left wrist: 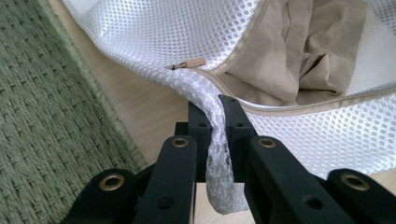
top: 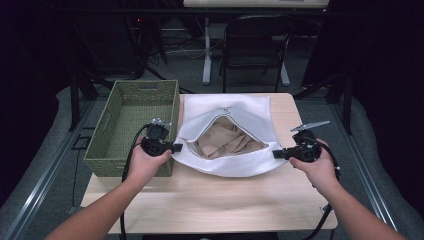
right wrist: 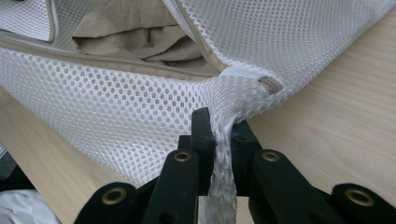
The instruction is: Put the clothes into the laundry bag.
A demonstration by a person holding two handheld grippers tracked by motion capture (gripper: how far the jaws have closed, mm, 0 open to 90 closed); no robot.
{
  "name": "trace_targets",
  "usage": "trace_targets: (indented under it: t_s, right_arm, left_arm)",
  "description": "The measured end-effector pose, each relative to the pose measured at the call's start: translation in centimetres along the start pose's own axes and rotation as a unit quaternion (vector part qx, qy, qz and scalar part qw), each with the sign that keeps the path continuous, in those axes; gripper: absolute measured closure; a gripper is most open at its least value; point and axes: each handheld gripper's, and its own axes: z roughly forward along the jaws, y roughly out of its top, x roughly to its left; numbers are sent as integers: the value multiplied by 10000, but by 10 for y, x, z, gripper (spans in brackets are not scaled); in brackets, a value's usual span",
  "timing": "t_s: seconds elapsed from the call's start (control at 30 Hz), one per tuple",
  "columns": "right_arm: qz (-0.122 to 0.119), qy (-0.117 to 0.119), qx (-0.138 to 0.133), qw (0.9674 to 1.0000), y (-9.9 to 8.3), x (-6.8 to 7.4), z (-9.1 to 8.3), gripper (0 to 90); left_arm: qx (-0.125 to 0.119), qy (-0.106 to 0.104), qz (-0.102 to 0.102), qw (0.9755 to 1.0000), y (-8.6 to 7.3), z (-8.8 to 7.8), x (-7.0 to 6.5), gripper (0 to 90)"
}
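Note:
A white mesh laundry bag (top: 235, 117) lies on the wooden table with its zipped mouth gaping, and beige cloth (top: 227, 142) is bunched inside it. My left gripper (top: 176, 148) is shut on the bag's left corner; in the left gripper view the mesh (left wrist: 219, 154) is pinched between the two black jaws, near the beige zipper pull (left wrist: 191, 64). My right gripper (top: 276, 154) is shut on the bag's right corner, where the mesh (right wrist: 222, 154) is squeezed between its jaws. The front edge of the bag hangs stretched between the two grippers, a little above the table.
A green woven basket (top: 117, 135) stands on the table's left side, right beside my left hand. Bare tabletop (top: 225, 200) lies in front of the bag. Behind the table stand a dark folding chair (top: 255, 45) and a desk leg.

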Motion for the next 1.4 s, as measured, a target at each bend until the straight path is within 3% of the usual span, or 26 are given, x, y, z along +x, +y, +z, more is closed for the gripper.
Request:
trace_targets:
  t_s: [0.47,0.63,0.97,1.4]
  right_arm:
    - [191,-111,-114,9997,9,-14,-13,845]
    - [164,-148,-116,9997,12,-14,-14,846]
    - [180,-187,-248,9994,21,-16,-20,847]
    - [151,-218,-204,9994,30,-17,-23,846]
  left_arm:
    - [-94,105,-76,9999,12,-13,14,846]
    - [-102,162,-25,9998,18,-15,14,847]
    - [-227,164,-156,9995,26,-22,21,848]
    - [-234,183,-141,9995,35,-27,22,847]
